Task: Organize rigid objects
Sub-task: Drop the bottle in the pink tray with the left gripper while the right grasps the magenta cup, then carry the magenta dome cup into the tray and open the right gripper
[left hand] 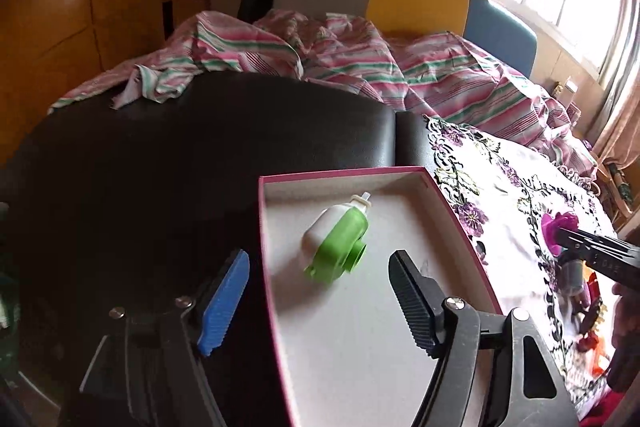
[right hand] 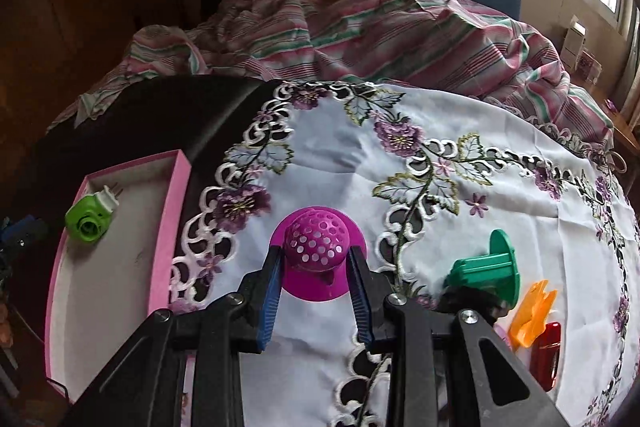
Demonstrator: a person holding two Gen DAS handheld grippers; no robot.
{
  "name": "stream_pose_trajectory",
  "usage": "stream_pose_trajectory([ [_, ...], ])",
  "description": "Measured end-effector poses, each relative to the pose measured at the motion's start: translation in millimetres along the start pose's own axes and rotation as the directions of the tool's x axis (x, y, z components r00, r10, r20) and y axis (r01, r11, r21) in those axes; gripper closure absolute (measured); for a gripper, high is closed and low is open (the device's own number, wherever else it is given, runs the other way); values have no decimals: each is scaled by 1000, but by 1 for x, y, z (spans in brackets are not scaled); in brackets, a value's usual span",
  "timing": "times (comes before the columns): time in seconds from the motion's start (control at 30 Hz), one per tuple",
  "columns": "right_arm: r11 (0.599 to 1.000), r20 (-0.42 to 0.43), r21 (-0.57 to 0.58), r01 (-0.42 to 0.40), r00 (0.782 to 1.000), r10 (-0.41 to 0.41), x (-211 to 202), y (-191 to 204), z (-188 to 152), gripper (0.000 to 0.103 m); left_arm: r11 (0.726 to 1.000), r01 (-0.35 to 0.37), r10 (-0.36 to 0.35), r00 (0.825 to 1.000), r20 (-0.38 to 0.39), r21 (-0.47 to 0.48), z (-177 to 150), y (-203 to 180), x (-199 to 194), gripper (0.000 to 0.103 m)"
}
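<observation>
Magenta perforated plastic strainer dome [right hand: 316, 237] sits clamped between the right tongs [right hand: 316, 259]; the left tongs [left hand: 316, 301] gape empty above the pink-rimmed cardboard box [left hand: 440, 187].

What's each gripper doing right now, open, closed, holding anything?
Left gripper: open, holding nothing, above the pink box where the green and white plug-in lies.
Right gripper: closed on the magenta perforated strainer.

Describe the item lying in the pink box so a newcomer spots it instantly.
On the black surface left of the embroidered white cloth sits a shallow pink-walled box. Alone inside lies a lime-green and white plastic plug-in device, the only thing in the box, showing a round green socket and metal prongs.
</observation>
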State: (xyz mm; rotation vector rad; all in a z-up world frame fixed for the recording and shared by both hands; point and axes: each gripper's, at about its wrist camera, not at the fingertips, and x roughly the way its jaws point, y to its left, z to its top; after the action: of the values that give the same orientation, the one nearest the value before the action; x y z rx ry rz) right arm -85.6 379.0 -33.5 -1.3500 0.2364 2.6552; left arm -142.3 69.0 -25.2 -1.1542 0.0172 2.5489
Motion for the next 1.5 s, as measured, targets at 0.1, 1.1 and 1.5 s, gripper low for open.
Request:
stream_pose_trajectory([
  [0.1, 999, 8, -19, -41, 999, 41, -6, 18, -6, 72, 1000, -15, 15, 1000, 23, -4, -7, 7, -20, 28],
  [1.1, 924, -51, -348, -158, 987, 149, 11, 245, -45, 72, 983, -135, 146, 986, 84, -123, -92, 70, -97, 23],
  [1.5, 940, -94, -330, -85, 994, 57, 59, 264, -38, 72, 981, -142, 150, 987, 50, -135, -101, 76, -90, 23],
])
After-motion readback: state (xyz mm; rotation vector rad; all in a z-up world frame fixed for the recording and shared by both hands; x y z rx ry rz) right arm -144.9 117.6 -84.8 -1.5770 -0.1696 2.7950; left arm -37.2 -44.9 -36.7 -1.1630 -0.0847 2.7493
